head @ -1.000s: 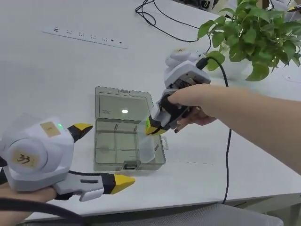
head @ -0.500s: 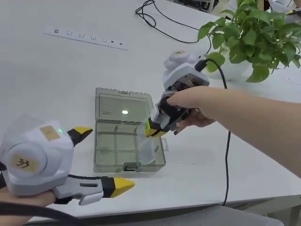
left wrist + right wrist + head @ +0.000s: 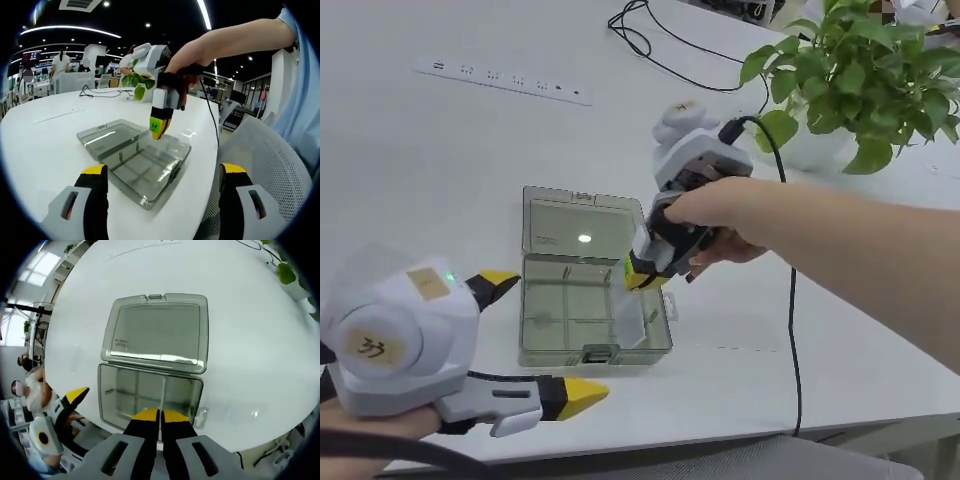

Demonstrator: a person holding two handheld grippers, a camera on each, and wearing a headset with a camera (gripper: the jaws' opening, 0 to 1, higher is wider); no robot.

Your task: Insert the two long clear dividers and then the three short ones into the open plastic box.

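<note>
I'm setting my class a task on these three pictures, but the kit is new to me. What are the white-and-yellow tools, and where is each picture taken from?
There is no robot: a person holds two hand-held two-jaw grippers. The head view comes from a headset camera looking down at the white table. Each round picture comes from a camera riding on one gripper. On the table are an open plastic box, a power strip and a potted plant. The right gripper is shut on a clear divider, which reaches down into the box. The left gripper is open, holding nothing.
</note>
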